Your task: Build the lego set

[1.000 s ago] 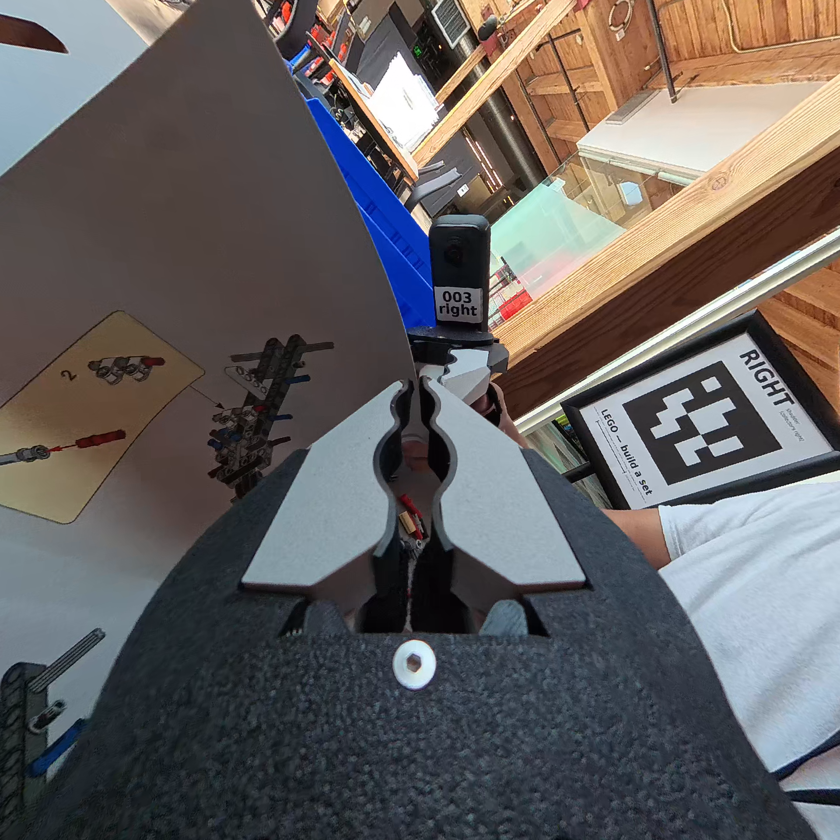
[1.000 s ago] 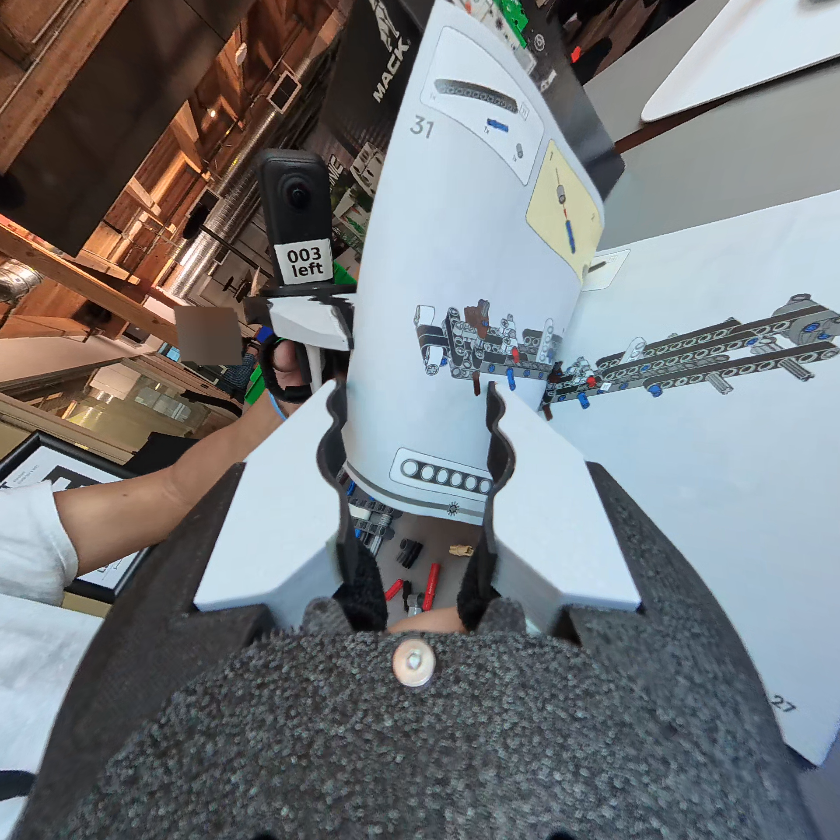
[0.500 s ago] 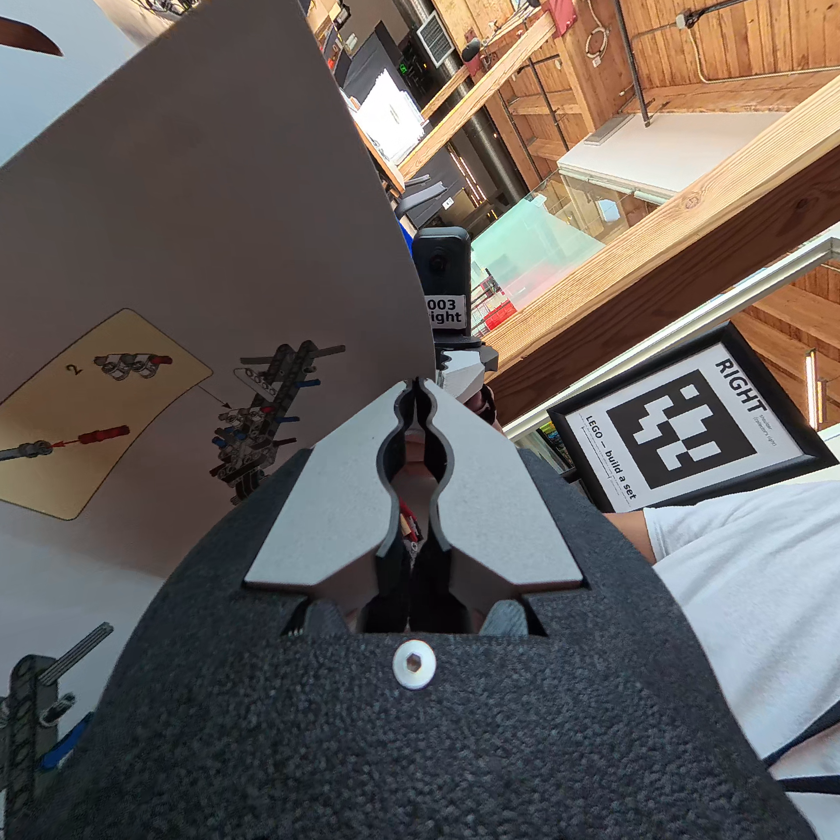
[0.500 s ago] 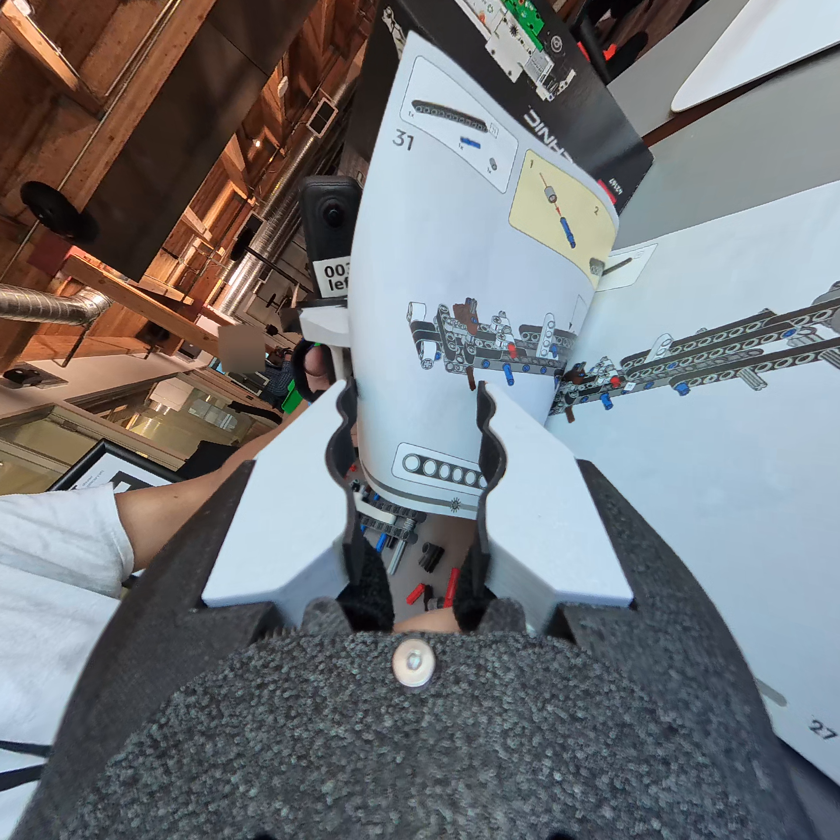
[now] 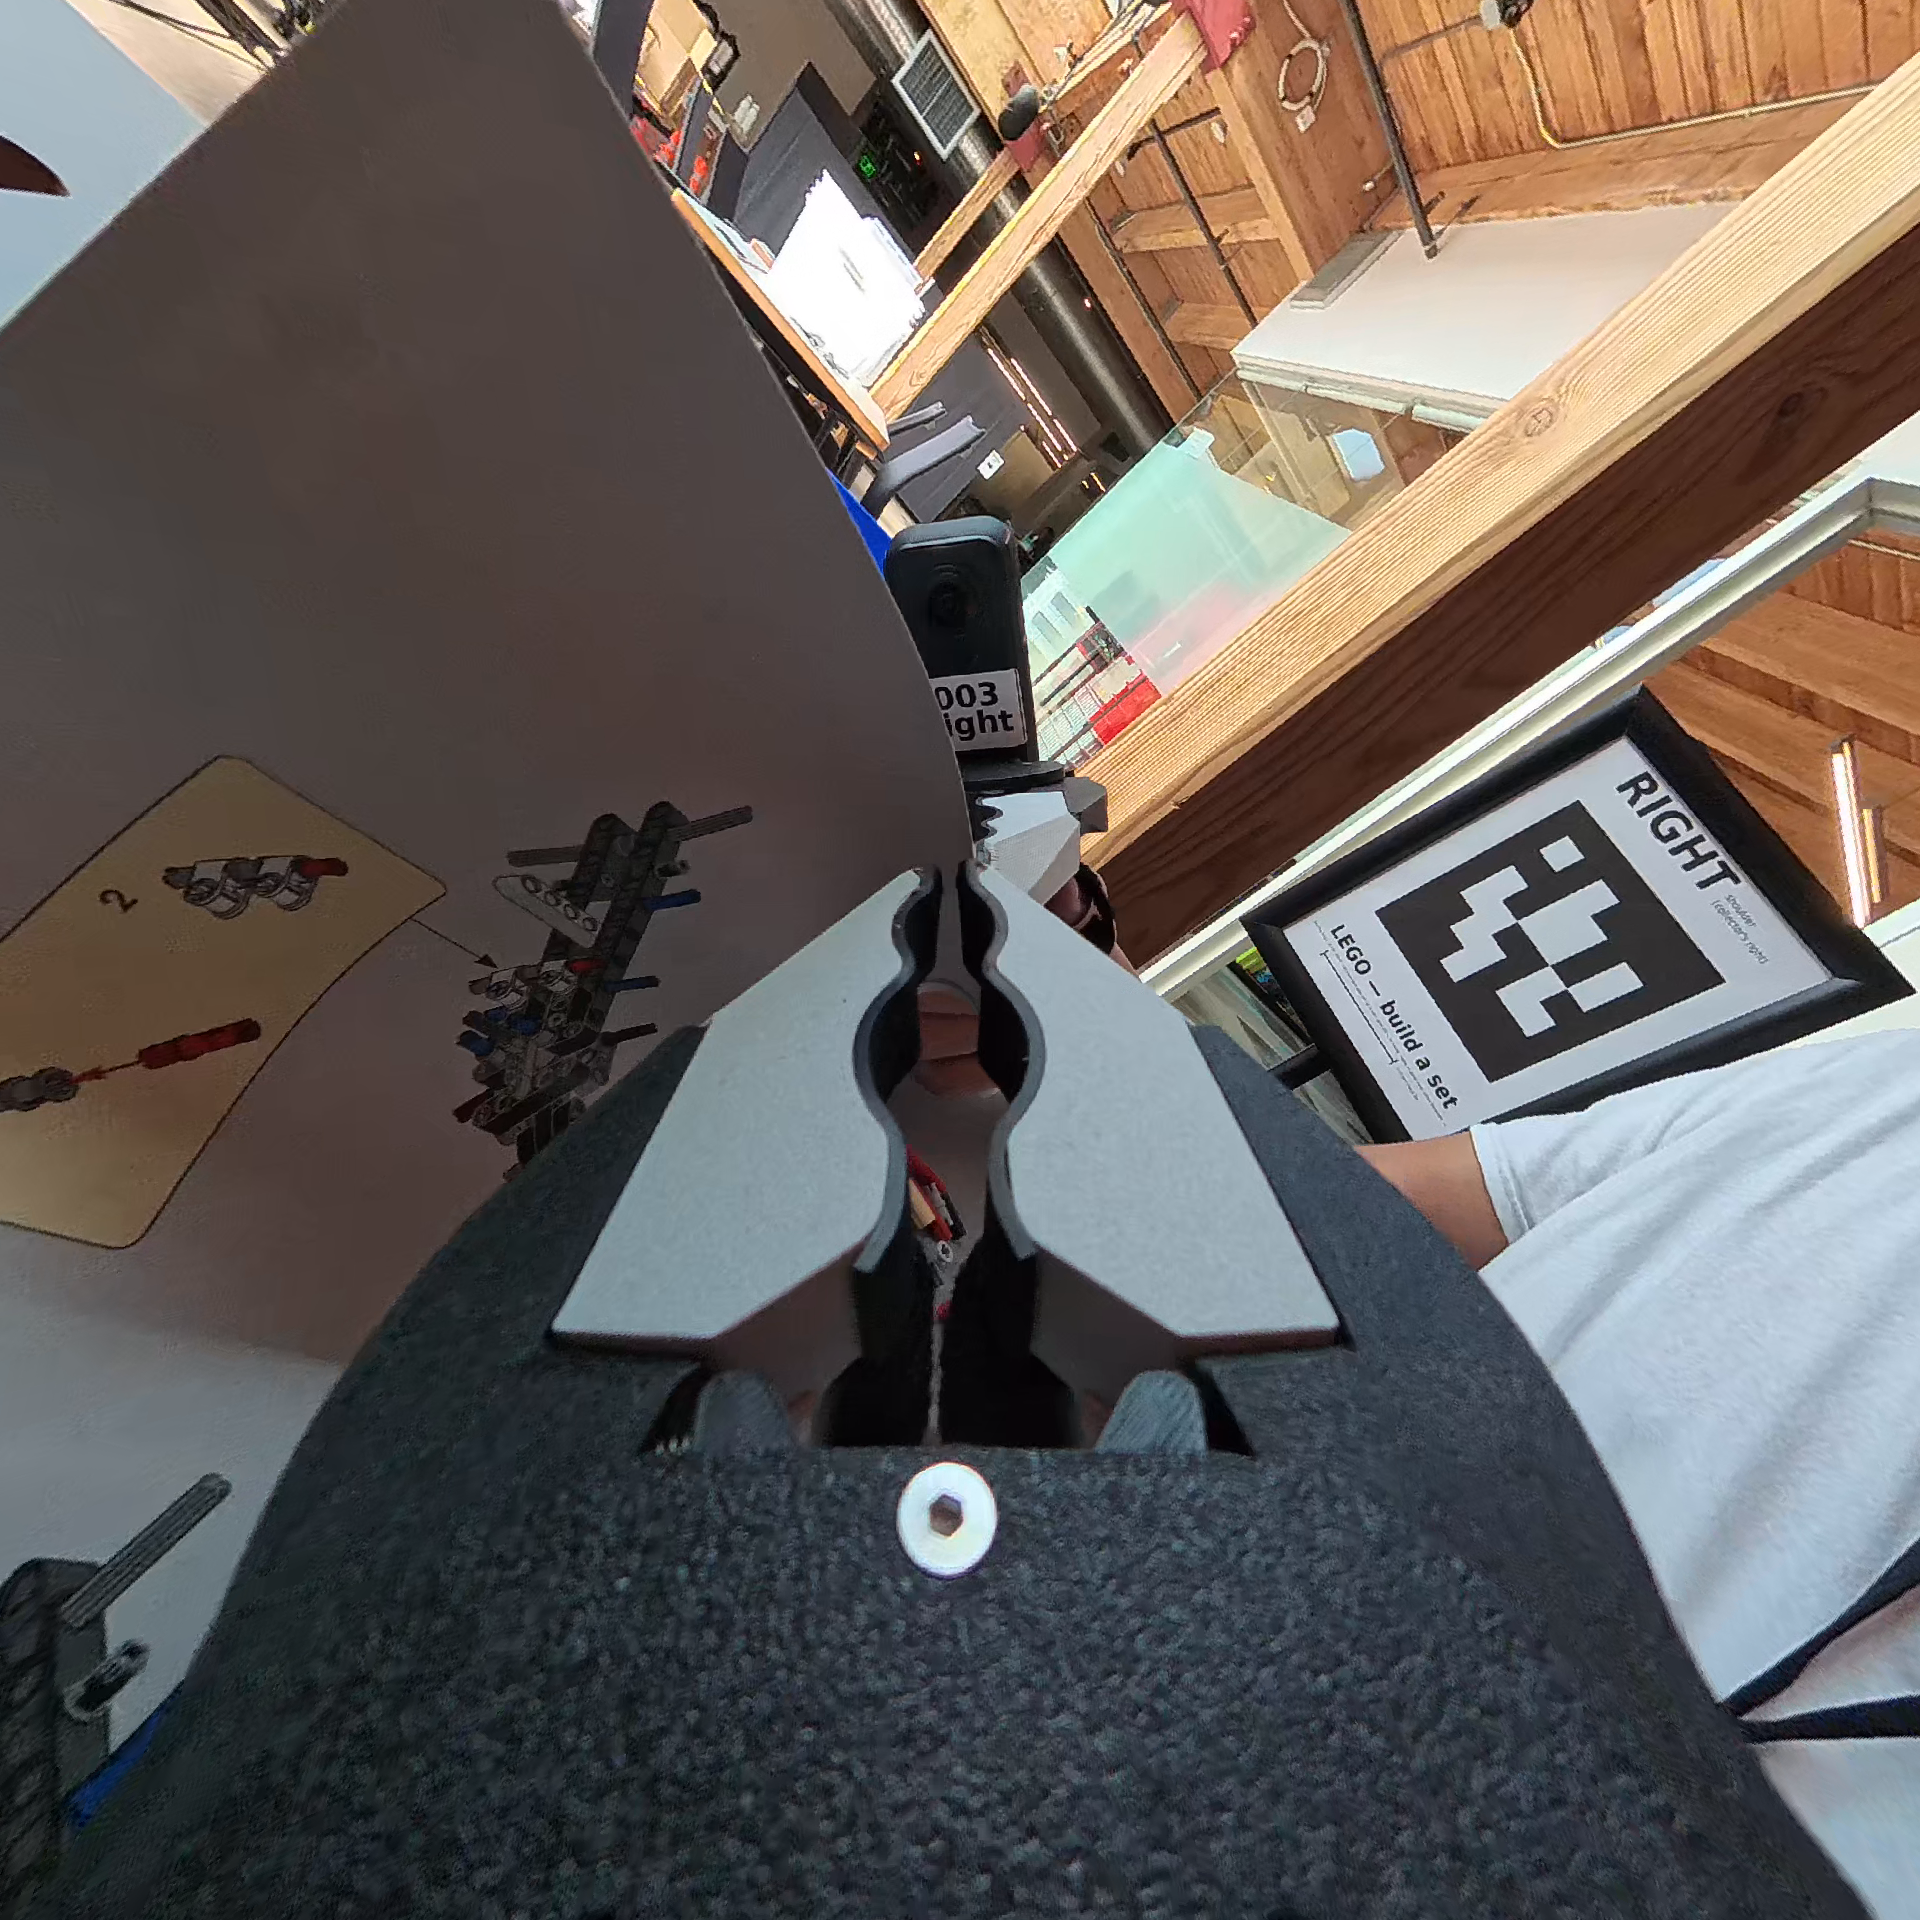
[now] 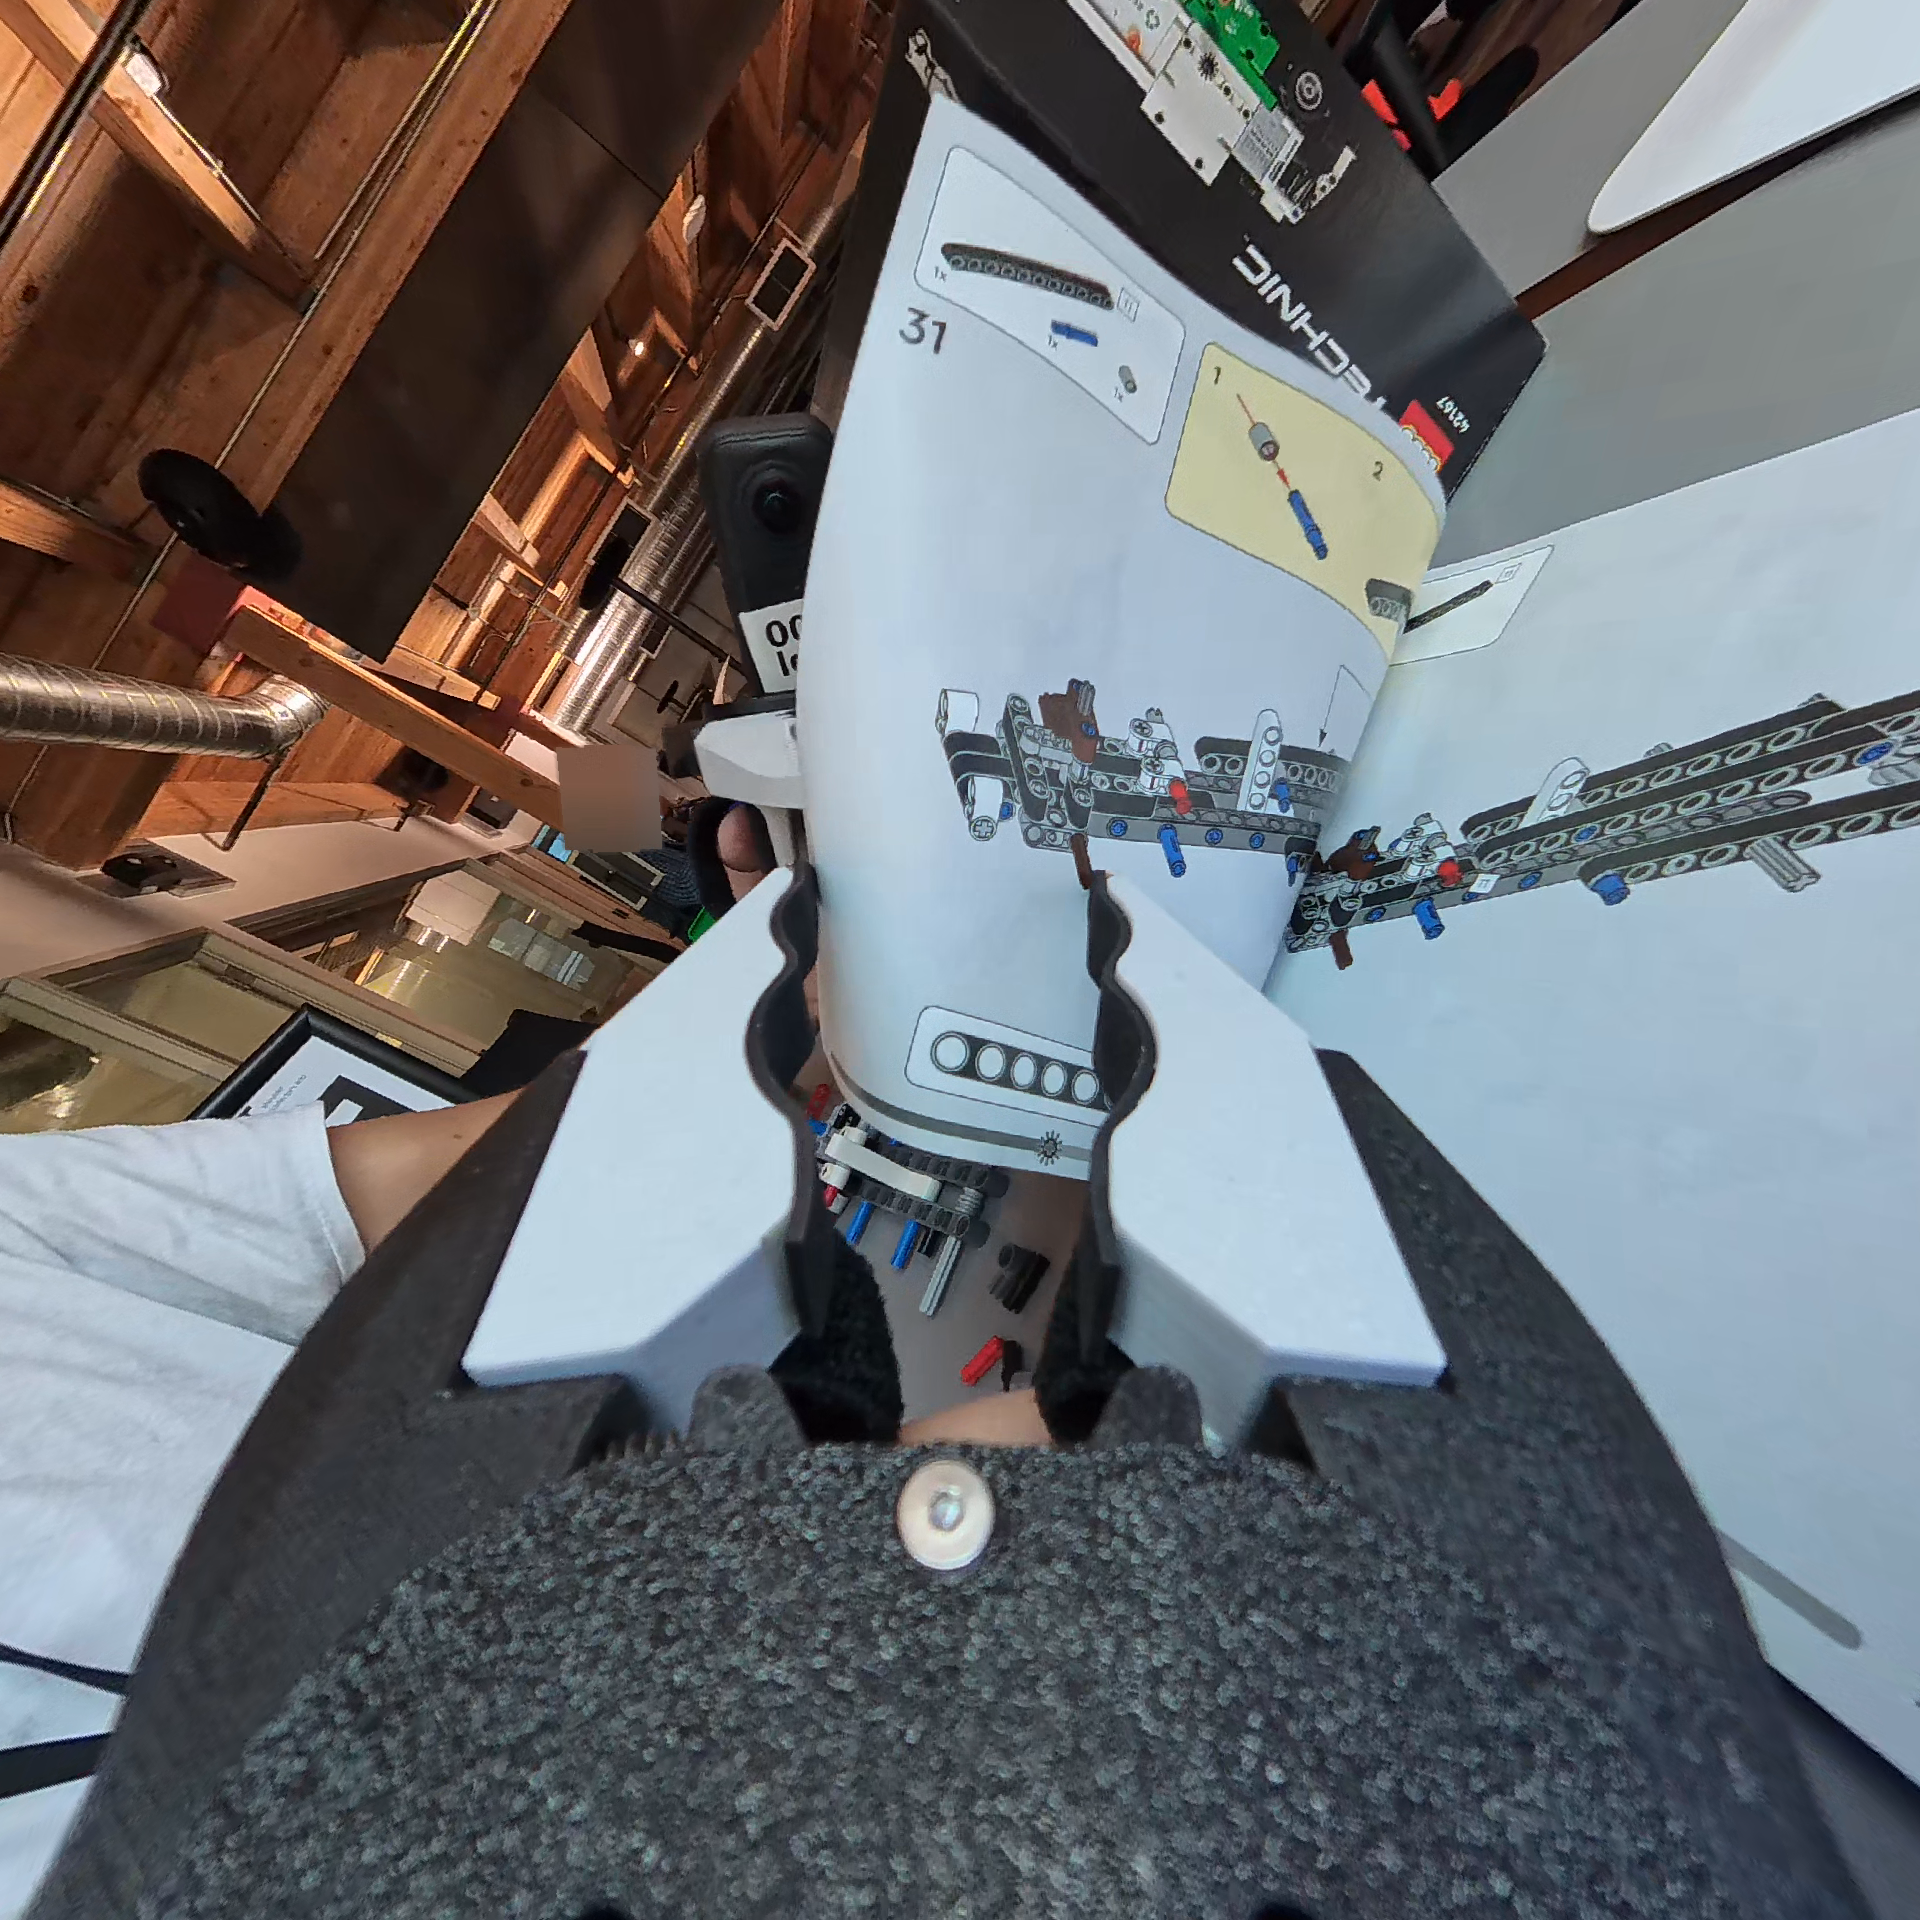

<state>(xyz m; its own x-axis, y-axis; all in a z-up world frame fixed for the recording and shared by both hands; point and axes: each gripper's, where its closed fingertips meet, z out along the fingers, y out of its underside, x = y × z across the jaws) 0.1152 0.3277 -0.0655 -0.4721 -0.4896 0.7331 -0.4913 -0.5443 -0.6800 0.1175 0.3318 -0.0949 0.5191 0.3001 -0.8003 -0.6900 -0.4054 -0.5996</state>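
A curled page of a building-set instruction booklet (image 6: pixel 1091 623) stands upright in the middle of the right wrist view, printed with a long beam assembly and a yellow inset; in the left wrist view the same page (image 5: pixel 416 520) fills the upper left of the frame, seen from its shaded other side. The left gripper (image 5: pixel 948 883) points up from the lower centre of its view with its grey fingers (image 5: pixel 790 1091) drawn together until only a thin slit shows at the tips, and the page's edge runs into that slit, so it appears pinched there, though the contact itself is hard to make out. The right gripper (image 6: pixel 951 894) points up from the lower centre of its own view with its jaws held moderately wide; the page's lower part lies in the gap and looks to be behind the fingers (image 6: pixel 1195 1091) rather than pressed by them. Right of the curled page the booklet's open spread (image 6: pixel 1610 1039) lies flat across the right of the frame. Below the page's bottom edge, between the right fingers, a partly built beam assembly (image 6: pixel 904 1174) and loose red, blue and black pins (image 6: pixel 997 1309) lie on the surface. A black set box (image 6: pixel 1299 156) stands at the top of that view. A framed marker sign (image 5: pixel 1558 935) sits at middle right of the left view, above a white sleeve (image 5: pixel 1714 1299) and forearm.
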